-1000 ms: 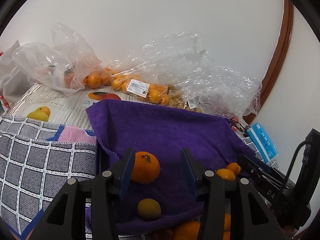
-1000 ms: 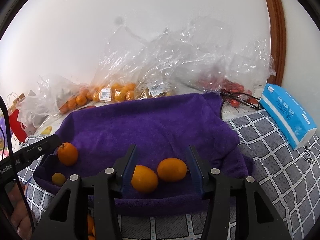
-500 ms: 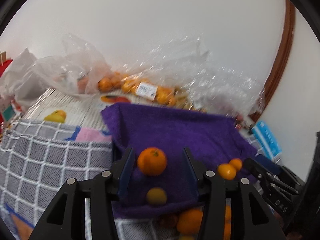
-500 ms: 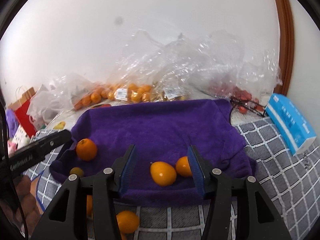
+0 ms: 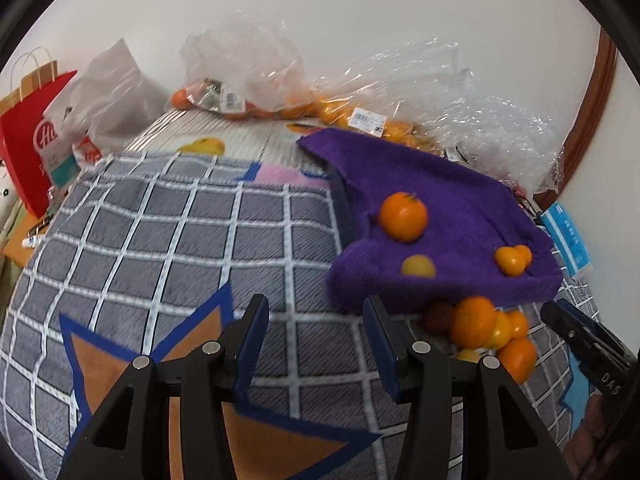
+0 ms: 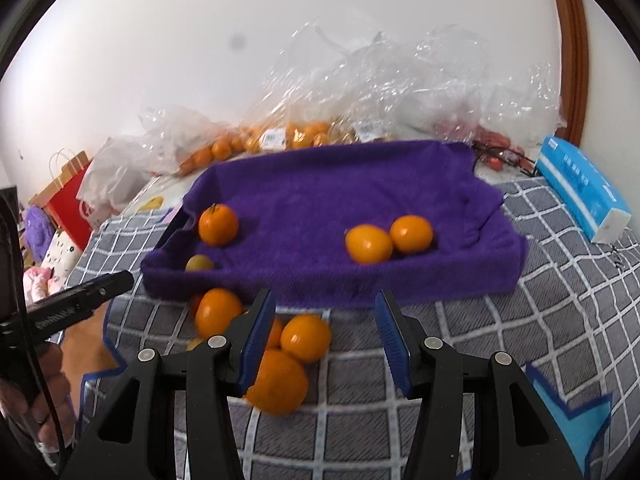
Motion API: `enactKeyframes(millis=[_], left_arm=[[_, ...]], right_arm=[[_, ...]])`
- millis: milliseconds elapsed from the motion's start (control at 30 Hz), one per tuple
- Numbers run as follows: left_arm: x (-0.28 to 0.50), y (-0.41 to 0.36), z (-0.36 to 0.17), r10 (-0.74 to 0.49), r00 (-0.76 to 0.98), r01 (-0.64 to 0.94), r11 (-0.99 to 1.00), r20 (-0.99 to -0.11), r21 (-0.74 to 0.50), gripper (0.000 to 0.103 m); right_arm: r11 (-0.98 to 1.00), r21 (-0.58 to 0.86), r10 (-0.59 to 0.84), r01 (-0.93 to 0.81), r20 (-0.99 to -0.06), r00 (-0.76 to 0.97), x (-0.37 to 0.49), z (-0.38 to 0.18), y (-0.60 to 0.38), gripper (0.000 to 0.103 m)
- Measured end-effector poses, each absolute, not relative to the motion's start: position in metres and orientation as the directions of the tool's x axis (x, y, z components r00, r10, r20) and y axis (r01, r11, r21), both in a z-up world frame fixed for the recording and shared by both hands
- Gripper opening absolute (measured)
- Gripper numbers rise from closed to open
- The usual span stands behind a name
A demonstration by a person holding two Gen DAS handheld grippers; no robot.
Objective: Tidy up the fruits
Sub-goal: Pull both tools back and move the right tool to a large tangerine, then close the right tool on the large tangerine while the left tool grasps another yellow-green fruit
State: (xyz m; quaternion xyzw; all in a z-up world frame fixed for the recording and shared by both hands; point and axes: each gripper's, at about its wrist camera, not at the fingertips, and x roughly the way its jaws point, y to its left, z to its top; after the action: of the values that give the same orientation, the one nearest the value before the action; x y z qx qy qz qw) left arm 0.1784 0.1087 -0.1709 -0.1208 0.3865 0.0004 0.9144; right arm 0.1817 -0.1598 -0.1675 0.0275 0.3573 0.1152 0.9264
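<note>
Left wrist view alone shows the red paper bag (image 5: 30,136) at upper left. Right wrist view alone shows the loose pile of oranges (image 6: 276,354) clearly, low centre, just under the purple towel's (image 6: 320,200) front edge. Four round fruits sit on the towel: a glossy orange (image 6: 218,224) at left with its stem up, a smaller yellowish one below it, and a touching pair (image 6: 388,238) at right. Left gripper (image 5: 316,344) fingers part-open, empty, over the checked blanket (image 5: 160,240). Right gripper (image 6: 326,340) fingers part-open, empty.
</note>
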Motion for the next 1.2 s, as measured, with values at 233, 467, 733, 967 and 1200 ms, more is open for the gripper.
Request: enactKeyframes(millis=[233, 467, 733, 967, 1200], left_arm=[[0.171, 0.105, -0.18, -0.056, 0.714, -0.096, 0.98, -0.698, -0.177, 0.047], [0.173, 0.111, -0.186, -0.092, 0.695, -0.106, 0.968, -0.713, -0.228, 0.047], [0.174, 0.102, -0.187, -0.083, 0.68, -0.088, 0.977, -0.728, -0.194, 0.047], [0.176, 0.103, -0.189, -0.092, 0.673, -0.083, 0.977, -0.734, -0.198, 0.047], [0.177, 0.106, -0.189, -0.124, 0.677, -0.071, 0.97, -0.726, -0.233, 0.05]], right_arm=[[0.955, 0.189, 0.295, -0.229, -0.682, 0.669, 0.172, -0.177, -0.152, 0.05], [0.951, 0.163, 0.298, -0.264, -0.719, 0.628, 0.164, -0.196, -0.136, 0.05], [0.962, 0.117, 0.249, -0.248, -0.748, 0.615, 0.17, -0.203, -0.129, 0.043], [0.968, 0.078, 0.213, -0.238, -0.755, 0.62, 0.169, -0.204, -0.126, 0.043], [0.971, 0.026, 0.174, -0.239, -0.762, 0.624, 0.169, -0.205, -0.118, 0.044]])
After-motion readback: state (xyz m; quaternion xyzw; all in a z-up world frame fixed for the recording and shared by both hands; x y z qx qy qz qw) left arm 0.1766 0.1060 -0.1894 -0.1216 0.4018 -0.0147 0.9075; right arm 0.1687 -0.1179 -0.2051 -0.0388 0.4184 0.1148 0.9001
